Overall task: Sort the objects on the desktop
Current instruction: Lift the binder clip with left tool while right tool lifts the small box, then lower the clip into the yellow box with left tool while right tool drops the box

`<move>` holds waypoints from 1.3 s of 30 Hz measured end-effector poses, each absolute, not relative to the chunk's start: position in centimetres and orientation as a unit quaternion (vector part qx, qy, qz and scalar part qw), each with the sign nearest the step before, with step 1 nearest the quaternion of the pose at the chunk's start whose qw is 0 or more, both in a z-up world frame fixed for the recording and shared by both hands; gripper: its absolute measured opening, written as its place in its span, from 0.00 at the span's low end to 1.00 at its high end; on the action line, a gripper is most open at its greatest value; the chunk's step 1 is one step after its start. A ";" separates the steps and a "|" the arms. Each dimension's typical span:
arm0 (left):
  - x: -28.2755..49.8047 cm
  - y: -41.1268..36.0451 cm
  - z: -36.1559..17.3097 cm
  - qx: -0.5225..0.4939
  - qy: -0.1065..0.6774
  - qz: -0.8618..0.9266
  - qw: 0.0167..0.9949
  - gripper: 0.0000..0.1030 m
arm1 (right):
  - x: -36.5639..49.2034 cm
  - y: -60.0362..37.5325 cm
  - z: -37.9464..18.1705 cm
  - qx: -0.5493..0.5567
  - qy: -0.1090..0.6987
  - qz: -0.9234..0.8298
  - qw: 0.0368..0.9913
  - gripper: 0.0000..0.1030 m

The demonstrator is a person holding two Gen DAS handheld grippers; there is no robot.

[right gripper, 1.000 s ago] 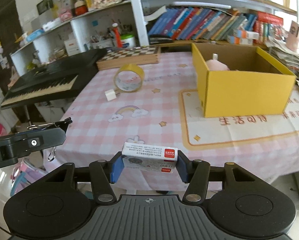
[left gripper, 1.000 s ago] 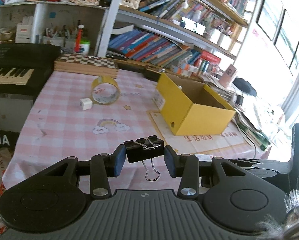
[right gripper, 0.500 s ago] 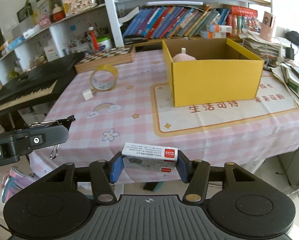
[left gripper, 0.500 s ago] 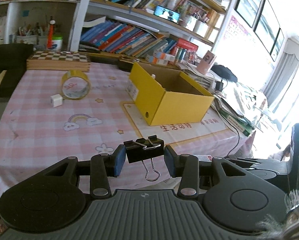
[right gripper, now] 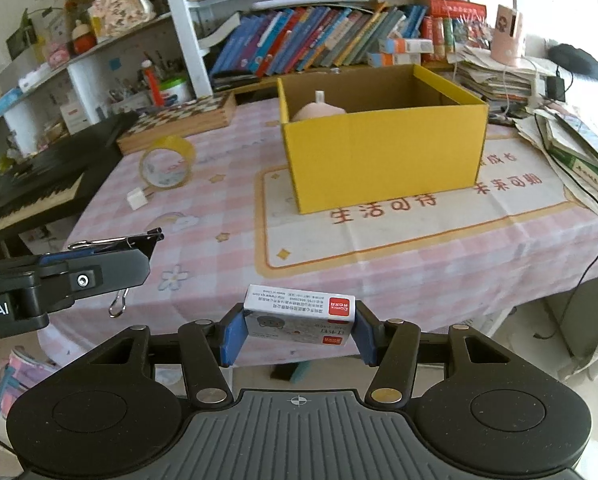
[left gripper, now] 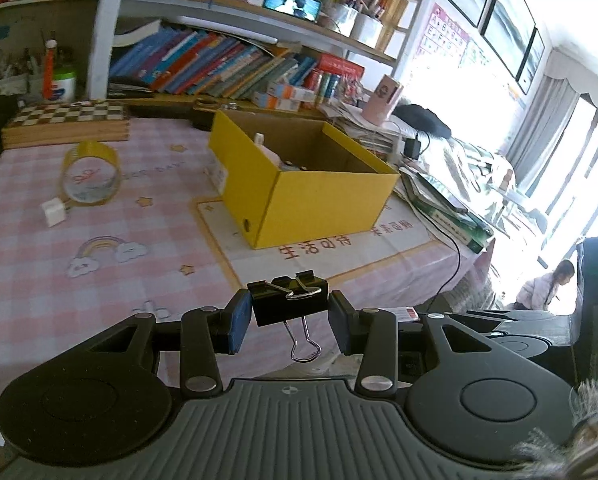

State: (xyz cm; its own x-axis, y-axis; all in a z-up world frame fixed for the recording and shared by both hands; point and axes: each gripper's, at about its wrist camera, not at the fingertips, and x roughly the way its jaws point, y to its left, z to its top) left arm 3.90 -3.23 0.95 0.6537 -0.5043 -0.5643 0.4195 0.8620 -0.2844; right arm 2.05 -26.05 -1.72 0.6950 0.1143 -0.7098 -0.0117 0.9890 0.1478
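My left gripper (left gripper: 290,314) is shut on a black binder clip (left gripper: 289,304), held off the table's near edge; the clip also shows from the side in the right wrist view (right gripper: 115,242). My right gripper (right gripper: 299,330) is shut on a small white staple box (right gripper: 299,314) with a red label, held in front of the table. An open yellow cardboard box (right gripper: 383,160) stands on the pink checked tablecloth (right gripper: 219,200), with a pink object (right gripper: 317,110) inside. It also shows in the left wrist view (left gripper: 299,184). A yellow tape roll (left gripper: 90,172) and a small white cube (left gripper: 53,212) lie at the left.
A wooden chessboard box (left gripper: 65,124) lies at the table's back. A black keyboard (right gripper: 31,184) stands left of the table. Bookshelves (right gripper: 319,44) fill the back wall. Stacked papers and a black cable (right gripper: 559,136) lie at the right edge.
Both grippers have swung right while keeping their loads. The yellow box now sits nearer the middle of both views, and the tape roll has shifted left.
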 end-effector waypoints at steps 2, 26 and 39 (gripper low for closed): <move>4.3 -4.0 1.0 -0.064 0.330 -0.257 0.906 0.38 | 2.4 -26.7 -1.7 0.062 0.389 0.035 0.918 0.53; 8.4 -13.5 0.7 -0.066 0.338 -0.266 0.900 0.38 | 6.6 -35.3 -1.8 0.051 0.402 0.041 0.913 0.53; 11.1 -17.9 2.6 -0.049 0.296 -0.244 0.922 0.38 | 9.9 -39.8 0.0 0.040 0.366 0.069 0.927 0.53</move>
